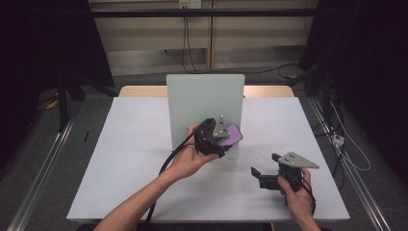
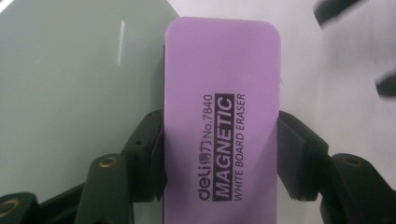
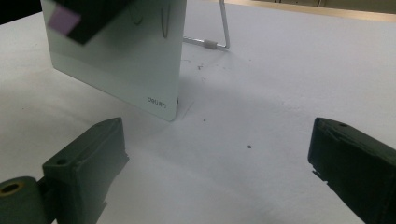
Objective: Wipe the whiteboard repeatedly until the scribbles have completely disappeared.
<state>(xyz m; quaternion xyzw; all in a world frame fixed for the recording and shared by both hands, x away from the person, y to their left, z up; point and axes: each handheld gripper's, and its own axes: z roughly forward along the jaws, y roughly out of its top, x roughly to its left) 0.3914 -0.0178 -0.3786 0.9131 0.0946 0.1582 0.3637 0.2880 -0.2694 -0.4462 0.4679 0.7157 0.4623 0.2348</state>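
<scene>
A purple magnetic whiteboard eraser (image 2: 222, 107) sits clamped between the jaws of my left gripper (image 1: 217, 137), which is shut on it. The eraser (image 1: 231, 134) is held against the lower right part of an upright pale green glass whiteboard (image 1: 204, 103) standing mid-table. In the right gripper view the board (image 3: 116, 56) leans on a wire stand (image 3: 217, 39), and a corner of the eraser (image 3: 63, 18) shows at the top left. My right gripper (image 1: 263, 174) rests low near the table's front right, open, with nothing between its fingers (image 3: 84, 163).
The white table top (image 1: 134, 159) spreads around the board, with a wooden strip (image 1: 144, 90) at its far edge. Cables run across the floor behind and to the right. Dark curtains and frame rails flank both sides.
</scene>
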